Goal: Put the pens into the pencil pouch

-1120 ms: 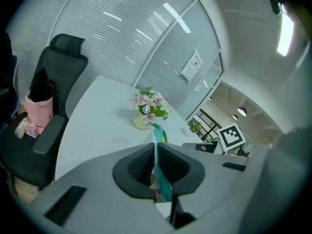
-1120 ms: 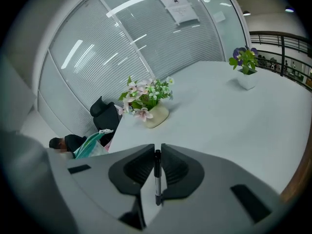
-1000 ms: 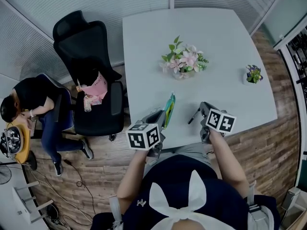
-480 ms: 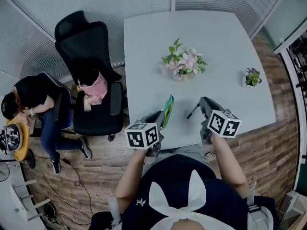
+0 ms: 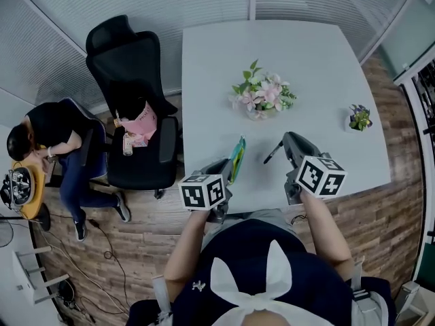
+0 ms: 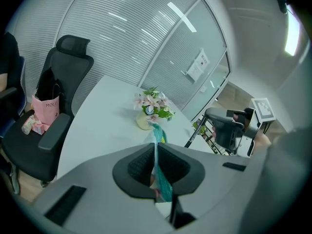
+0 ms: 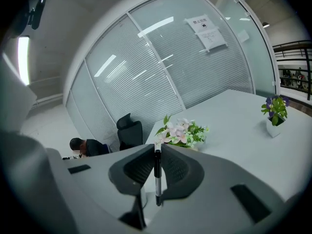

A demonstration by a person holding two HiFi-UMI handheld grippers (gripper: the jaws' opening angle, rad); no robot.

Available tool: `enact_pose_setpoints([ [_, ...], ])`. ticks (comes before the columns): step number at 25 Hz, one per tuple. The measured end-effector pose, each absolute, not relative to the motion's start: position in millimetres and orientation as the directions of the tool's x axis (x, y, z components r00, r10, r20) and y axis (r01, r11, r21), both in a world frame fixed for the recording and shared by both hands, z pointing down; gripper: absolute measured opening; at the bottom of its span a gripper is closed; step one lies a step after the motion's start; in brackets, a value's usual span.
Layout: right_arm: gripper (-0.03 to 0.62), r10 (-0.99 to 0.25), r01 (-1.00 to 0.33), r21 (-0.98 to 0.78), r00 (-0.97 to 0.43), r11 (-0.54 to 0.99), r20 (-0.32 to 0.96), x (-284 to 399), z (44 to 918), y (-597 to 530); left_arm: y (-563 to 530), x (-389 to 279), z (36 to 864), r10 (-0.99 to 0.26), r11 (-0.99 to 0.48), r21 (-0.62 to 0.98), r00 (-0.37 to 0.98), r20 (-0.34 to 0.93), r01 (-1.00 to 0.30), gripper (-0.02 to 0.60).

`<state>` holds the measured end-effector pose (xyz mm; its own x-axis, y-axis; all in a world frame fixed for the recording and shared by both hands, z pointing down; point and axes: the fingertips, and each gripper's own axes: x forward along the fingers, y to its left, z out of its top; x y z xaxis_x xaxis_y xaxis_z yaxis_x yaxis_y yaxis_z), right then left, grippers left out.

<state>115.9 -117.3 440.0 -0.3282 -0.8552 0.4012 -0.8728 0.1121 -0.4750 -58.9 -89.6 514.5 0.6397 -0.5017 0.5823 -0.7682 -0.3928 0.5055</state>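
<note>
sitting at nine o'clock in the head view, a person (image 5: 47,131) is leaning forward beside a black office chair (image 5: 132,80) that is carrying a pink bag (image 5: 139,122). the left gripper (image 5: 226,167) is pinching the teal pencil pouch (image 5: 238,155) between nearly closed jaws, holding it edge-up over the white table (image 5: 319,53) near its six o'clock edge. a flower vase (image 5: 264,95) is standing at twelve o'clock of the pouch. the right gripper (image 5: 287,147) is clamping a black pen (image 5: 272,153), which is sticking out toward eight o'clock, apart from the pouch. a small potted plant (image 5: 359,117) is sitting at three o'clock of the vase.
</note>
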Motion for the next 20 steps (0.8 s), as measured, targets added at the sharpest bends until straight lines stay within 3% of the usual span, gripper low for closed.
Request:
enact_pose_setpoints([
  [20,0.046,-0.877,-0.853,-0.459,-0.400,0.249,0.268,102,373,-139,-96,-53,510,-0.524,-0.333,0.511,0.606,0.598,-0.792,0.036],
])
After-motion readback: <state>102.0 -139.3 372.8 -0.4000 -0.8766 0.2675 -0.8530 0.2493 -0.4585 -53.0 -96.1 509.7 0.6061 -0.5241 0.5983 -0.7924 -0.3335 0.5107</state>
